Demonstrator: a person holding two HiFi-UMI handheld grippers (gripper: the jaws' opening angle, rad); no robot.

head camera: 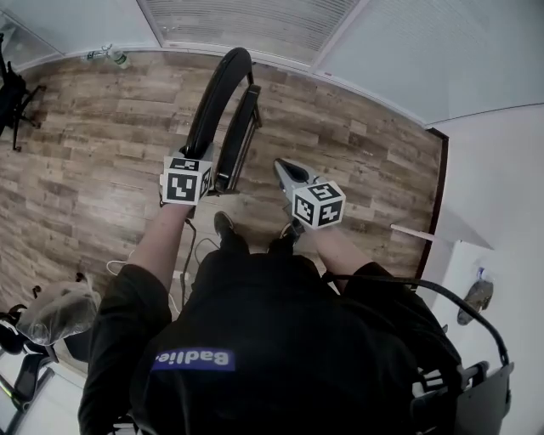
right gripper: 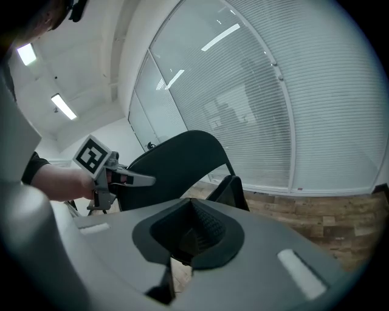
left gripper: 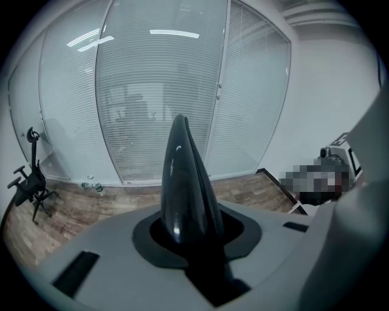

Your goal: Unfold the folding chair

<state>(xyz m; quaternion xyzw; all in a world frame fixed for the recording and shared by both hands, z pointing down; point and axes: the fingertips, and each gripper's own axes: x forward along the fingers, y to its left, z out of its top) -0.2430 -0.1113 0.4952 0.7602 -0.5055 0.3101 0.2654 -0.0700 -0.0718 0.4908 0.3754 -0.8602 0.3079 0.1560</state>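
Observation:
The folded black chair (head camera: pixel 223 110) stands upright on the wooden floor in front of me. My left gripper (head camera: pixel 209 174) is shut on the edge of its curved backrest (left gripper: pixel 182 182), which rises glossy and black from between the jaws (left gripper: pixel 188 255). In the right gripper view the backrest (right gripper: pixel 176 167) and the folded seat (right gripper: pixel 232 191) show ahead, with the left gripper (right gripper: pixel 130 178) clamped on the backrest's near edge. My right gripper (head camera: pixel 280 166) hangs to the right of the chair, apart from it. Its jaws (right gripper: pixel 194 234) are shut with nothing between them.
A glass wall with blinds (head camera: pixel 255 21) runs behind the chair, with bottles (head camera: pixel 110 56) on the floor at its foot. An office chair (head camera: pixel 13 93) stands far left. My feet (head camera: pixel 223 225) and a cable (head camera: pixel 191 251) are just behind the chair. A white wall (head camera: pixel 501 187) closes the right.

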